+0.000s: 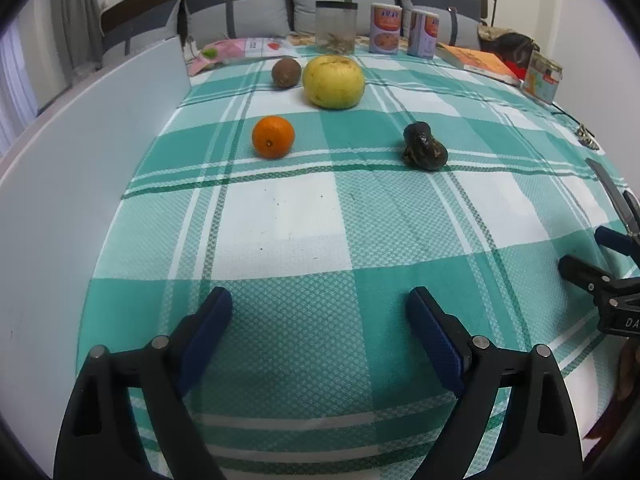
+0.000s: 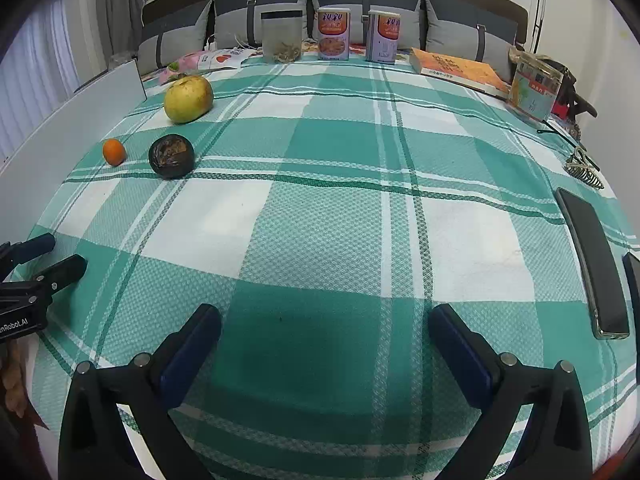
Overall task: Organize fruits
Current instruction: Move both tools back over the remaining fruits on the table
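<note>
A green-and-white checked cloth (image 1: pixel 320 220) covers the bench, its far edge lined with a clear jar (image 1: pixel 335 27), two printed cans (image 1: pixel 385 29) and an orange book (image 1: pixel 478 62); grey cushions (image 1: pixel 236 14) and a dark headboard close off the room behind, with curtains at the left. A white board (image 1: pixel 80 160) stands along the cloth's left side.

The left tool (image 1: pixel 320 320) hovers low over the near cloth, its blue-padded jaws spread wide and holding nothing. The right tool (image 2: pixel 324 340) does the same further right — jaws wide apart, empty.

The fruit sits on the far left part of the cloth: an orange (image 1: pixel 273 137) nearest the board, a dark wrinkled fruit (image 1: pixel 424 146) well to its right, and behind them a large yellow fruit (image 1: pixel 334 81) with a brown round fruit (image 1: pixel 286 72) just beside it on the left.

From the right wrist view the brown fruit is hidden behind the yellow one. A black phone (image 2: pixel 594 268) lies at the cloth's right edge, a second dark object beside it cut off by the frame. A hair clip (image 2: pixel 582 168) lies further back — small and hard to make out.
</note>
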